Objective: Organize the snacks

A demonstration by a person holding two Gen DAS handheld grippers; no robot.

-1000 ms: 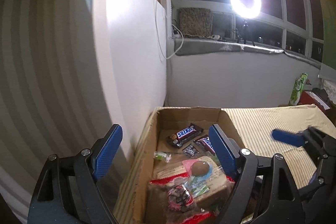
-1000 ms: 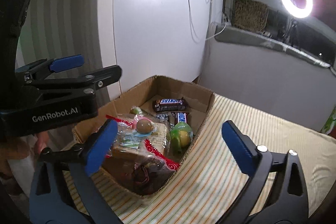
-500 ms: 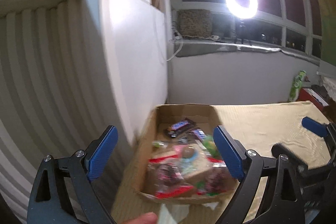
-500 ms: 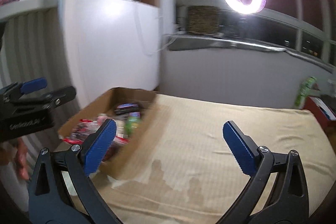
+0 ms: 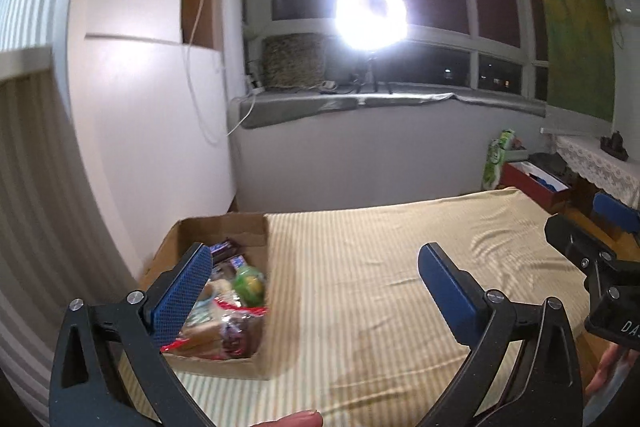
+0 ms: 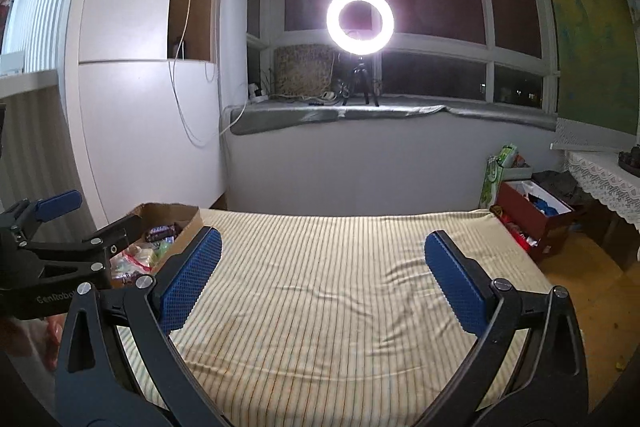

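Note:
A cardboard box (image 5: 224,227) full of snacks stands at the left edge of a bed with a striped yellow sheet (image 5: 380,267). It holds Snickers bars (image 5: 226,249), a green packet (image 5: 249,283) and wrapped pastries (image 5: 224,331). The box also shows in the right wrist view (image 6: 176,217). My left gripper (image 5: 314,279) is open and empty, raised above the bed just right of the box. My right gripper (image 6: 320,267) is open and empty over the middle of the sheet (image 6: 340,287). The left gripper also shows in the right wrist view (image 6: 52,223).
A white cabinet wall (image 6: 140,127) rises left of the box. A ring light (image 6: 360,23) stands on the window sill behind the bed. A red box (image 6: 532,215) and a green bag (image 6: 496,175) sit on the floor to the right.
Both grippers have drawn back and swung right, away from the box. The box now lies at the left of both views, and both grippers stay open and empty.

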